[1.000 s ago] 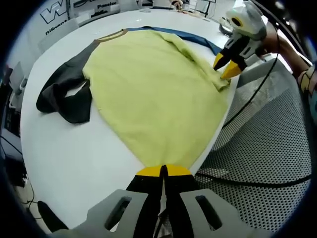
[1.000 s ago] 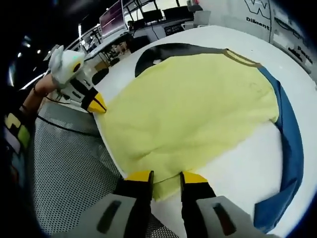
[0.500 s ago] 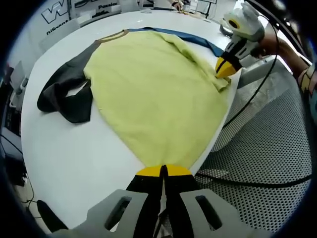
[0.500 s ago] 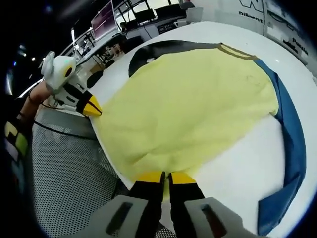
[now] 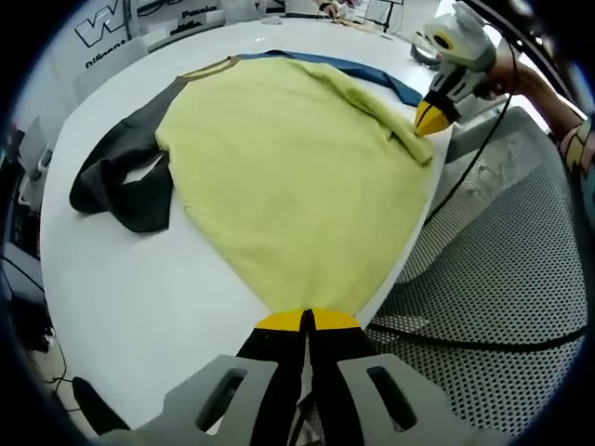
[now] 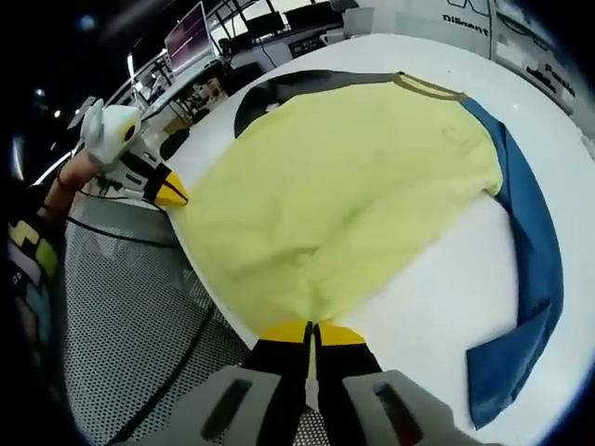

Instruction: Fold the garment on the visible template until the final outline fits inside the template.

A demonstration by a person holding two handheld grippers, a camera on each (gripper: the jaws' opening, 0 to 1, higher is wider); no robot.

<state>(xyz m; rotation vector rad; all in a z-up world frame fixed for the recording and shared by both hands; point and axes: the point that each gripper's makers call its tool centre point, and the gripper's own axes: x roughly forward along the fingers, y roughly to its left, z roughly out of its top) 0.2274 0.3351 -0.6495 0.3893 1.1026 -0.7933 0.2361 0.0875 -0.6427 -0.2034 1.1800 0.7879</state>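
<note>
1. In the left gripper view the left tongs (image 5: 307,321) rise from the bottom with their yellow tips pressed together on the near hem of the pale yellow knit garment (image 5: 297,177), clamped on the cloth at the tabletop's edge.
2. In the right gripper view the right tongs (image 6: 311,333) are likewise closed, yellow tips meeting over the opposite corner of the same hem, with the yellow garment (image 6: 344,186) spreading away from them.
3. Each pair also shows in the other's view: the right tongs (image 5: 432,116) pinch the far hem corner at the upper right of the left gripper view, and the left tongs (image 6: 170,190) grip the hem at the left of the right gripper view.
4. The garment lies flat, front panel up, on the round white tabletop (image 5: 139,279), its hem along the edge nearest the person and its tan-trimmed neckline (image 6: 428,86) on the far side.
5. Its dark grey sleeve (image 5: 125,163) lies bunched on the tabletop beside the body.
6. Its blue sleeve (image 6: 521,279) trails out along the other side, ending in a folded cuff.
7. Below the tabletop's edge is a perforated metal mesh floor (image 5: 502,279) with a black cable (image 5: 465,339) running over it.
8. A person's hand and forearm (image 5: 544,93) hold the right tongs' handle.
</note>
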